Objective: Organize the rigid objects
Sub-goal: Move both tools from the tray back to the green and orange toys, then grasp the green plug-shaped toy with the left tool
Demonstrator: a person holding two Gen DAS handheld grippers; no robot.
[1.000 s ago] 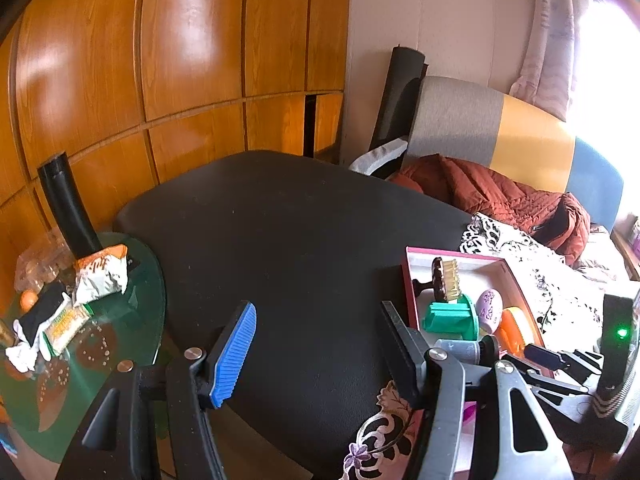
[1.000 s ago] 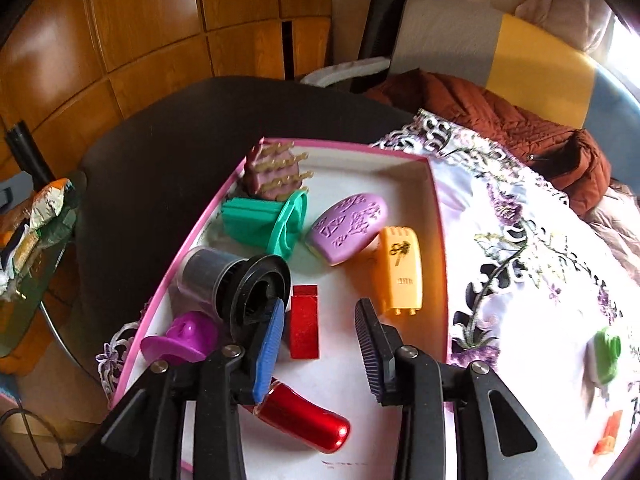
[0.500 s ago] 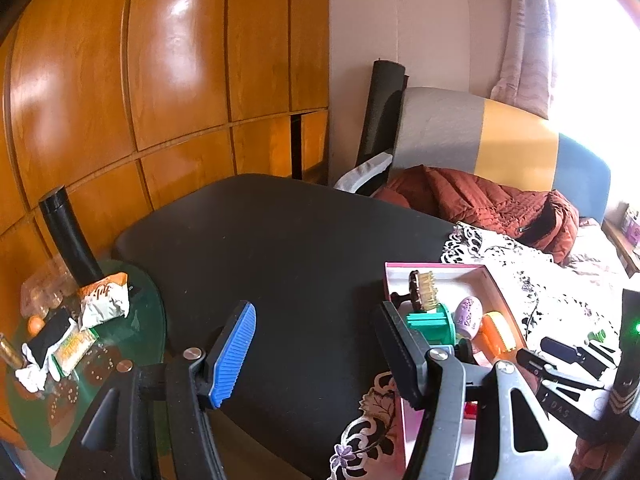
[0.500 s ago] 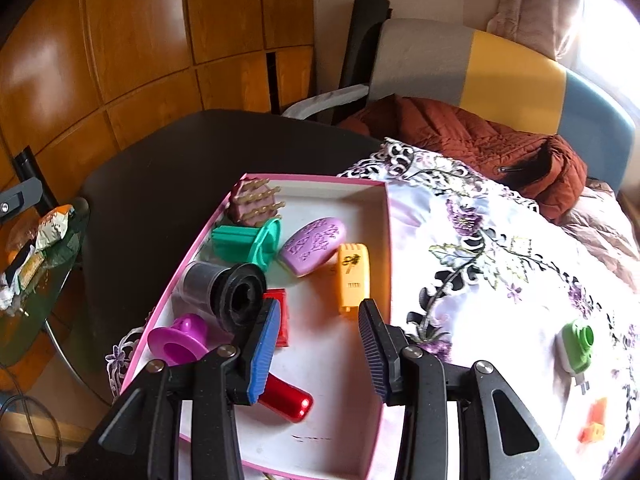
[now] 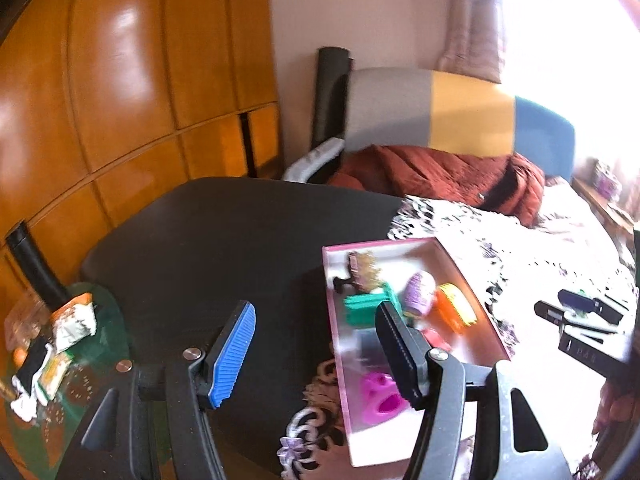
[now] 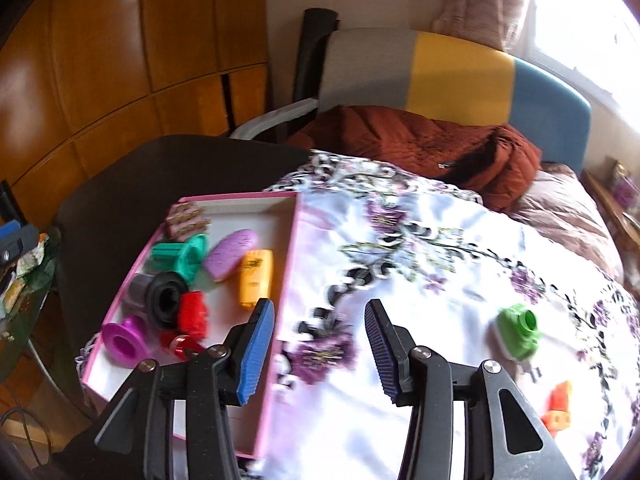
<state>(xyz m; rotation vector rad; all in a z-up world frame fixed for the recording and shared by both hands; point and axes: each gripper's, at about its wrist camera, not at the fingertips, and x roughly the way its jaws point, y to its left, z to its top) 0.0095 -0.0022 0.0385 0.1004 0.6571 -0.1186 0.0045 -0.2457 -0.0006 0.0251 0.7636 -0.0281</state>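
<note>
A pink-rimmed box [image 6: 289, 264] [image 5: 464, 276] sits on a floral cloth [image 6: 420, 264] and holds several small plastic objects: a green piece [image 6: 180, 258], a lilac oval [image 6: 230, 254], an orange one [image 6: 256, 278], a black cup [image 6: 162, 296], red pieces [image 6: 192, 314] and a magenta ring [image 6: 124, 338]. On the cloth to the right lie a green object [image 6: 518, 332] and an orange one [image 6: 558, 410]. My right gripper [image 6: 318, 354] hovers over the cloth beside the box, jaws opening, nothing between them. My left gripper [image 5: 316, 354] stands open and empty over the black tabletop [image 5: 224, 248].
A round glass side table [image 5: 60, 364] with snack packets stands at the far left. Wooden wall panels are behind. A sofa with a rust blanket [image 6: 420, 148] lies beyond the cloth. My right gripper's body [image 5: 580, 320] shows at the right edge of the left wrist view.
My right gripper has pulled back and swung right, from over the box to over the cloth, its jaws widening. The left view has drawn back too; more of the box shows.
</note>
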